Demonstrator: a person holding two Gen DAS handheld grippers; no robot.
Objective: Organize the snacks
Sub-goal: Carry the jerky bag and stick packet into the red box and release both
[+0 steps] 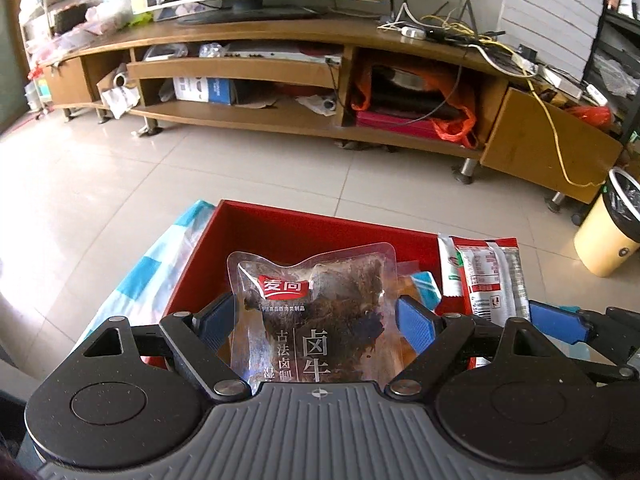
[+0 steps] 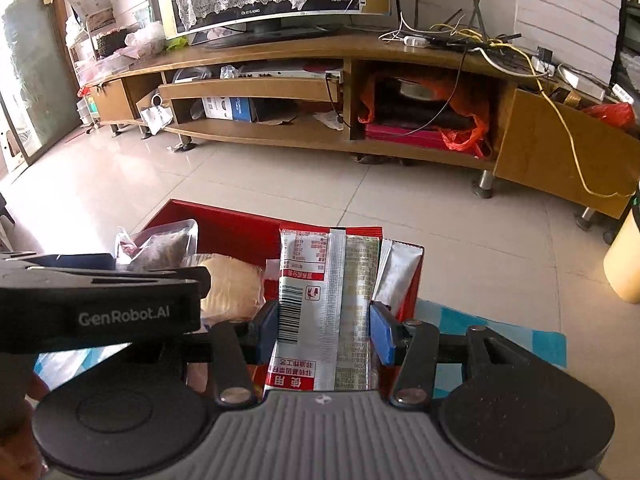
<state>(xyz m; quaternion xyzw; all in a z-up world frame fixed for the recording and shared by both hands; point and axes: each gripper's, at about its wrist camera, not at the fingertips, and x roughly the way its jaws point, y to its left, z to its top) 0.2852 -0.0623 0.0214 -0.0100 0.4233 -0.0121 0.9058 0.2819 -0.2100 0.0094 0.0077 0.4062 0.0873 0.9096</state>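
While gripped — two packets (image 1: 316, 312) (image 2: 326, 308), one red box (image 1: 304, 226)

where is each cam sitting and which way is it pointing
Left wrist: on the left gripper, looking forward along its blue fingers over a clear meat pouch and red box toward the TV stand; right gripper at the right edge.
Right wrist: on the right gripper, same direction, holding a red-and-silver packet; left gripper at left.
Shared: box, both snacks, stand.
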